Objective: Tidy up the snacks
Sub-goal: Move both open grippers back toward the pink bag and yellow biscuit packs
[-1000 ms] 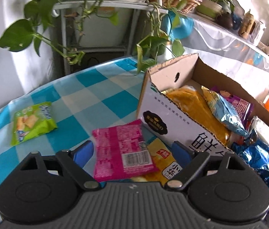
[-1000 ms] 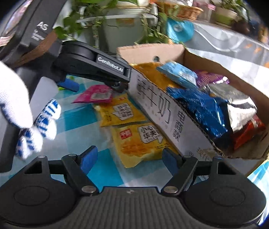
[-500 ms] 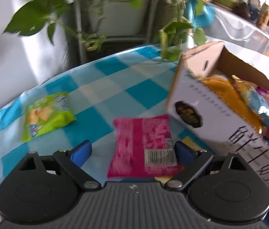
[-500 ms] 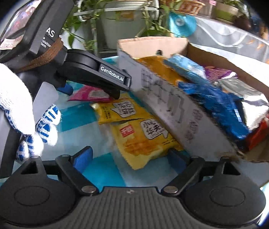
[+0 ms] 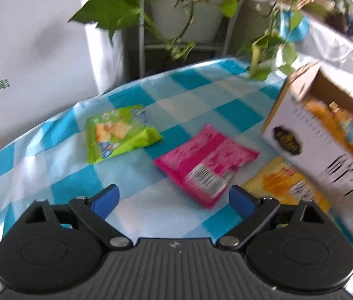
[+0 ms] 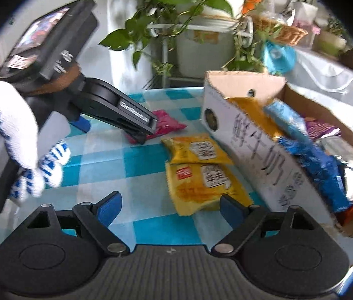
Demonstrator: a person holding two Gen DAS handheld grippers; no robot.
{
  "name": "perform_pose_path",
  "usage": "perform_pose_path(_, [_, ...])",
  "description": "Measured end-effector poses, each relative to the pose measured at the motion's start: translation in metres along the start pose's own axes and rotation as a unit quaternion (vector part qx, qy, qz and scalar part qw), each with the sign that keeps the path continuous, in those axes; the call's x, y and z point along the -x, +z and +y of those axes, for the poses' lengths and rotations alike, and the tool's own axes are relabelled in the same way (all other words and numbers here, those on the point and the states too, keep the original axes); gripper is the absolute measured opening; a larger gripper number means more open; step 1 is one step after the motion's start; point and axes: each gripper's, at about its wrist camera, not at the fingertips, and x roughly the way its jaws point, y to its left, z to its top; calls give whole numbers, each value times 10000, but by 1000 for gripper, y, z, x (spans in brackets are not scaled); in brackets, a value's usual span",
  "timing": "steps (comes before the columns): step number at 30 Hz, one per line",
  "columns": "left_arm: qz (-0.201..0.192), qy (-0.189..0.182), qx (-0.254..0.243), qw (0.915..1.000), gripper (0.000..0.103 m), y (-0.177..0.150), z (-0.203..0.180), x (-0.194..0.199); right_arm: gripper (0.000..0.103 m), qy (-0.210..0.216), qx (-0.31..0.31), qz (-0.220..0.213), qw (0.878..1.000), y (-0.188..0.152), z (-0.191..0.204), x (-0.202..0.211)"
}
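Note:
A pink snack packet (image 5: 206, 162) lies on the blue checked tablecloth (image 5: 59, 175), just ahead of my open, empty left gripper (image 5: 174, 198). A green packet (image 5: 120, 131) lies farther left. A cardboard box (image 5: 311, 150) full of snacks stands on the right, with a yellow packet (image 5: 286, 186) at its foot. In the right wrist view, two yellow packets (image 6: 201, 172) lie beside the box (image 6: 259, 160), the nearer one just ahead of my open, empty right gripper (image 6: 170, 207). The left gripper (image 6: 139, 125) hovers by the pink packet (image 6: 166, 125).
Potted plants (image 5: 176, 15) on a metal stand hang over the table's far edge. A white appliance (image 5: 26, 37) stands at the left. A second table (image 6: 331, 70) with baskets and pots sits behind the box.
My left gripper has pulled back and swung left, so the pink and green packets show more centrally. My right gripper has drawn back a little; the box looks farther right.

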Motion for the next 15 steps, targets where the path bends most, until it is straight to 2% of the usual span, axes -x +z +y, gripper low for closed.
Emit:
perform_pose_path(5, [-71, -771, -248, 9967, 94, 16, -31, 2, 90, -173, -208, -29, 9996, 2, -10, 0])
perform_pose_path(8, [44, -894, -585, 9943, 94, 17, -56, -9, 90, -199, -181, 30, 9996, 3, -16, -5])
perform_pose_path(15, [83, -774, -983, 9921, 95, 19, -83, -25, 92, -227, -87, 124, 9996, -1, -23, -20])
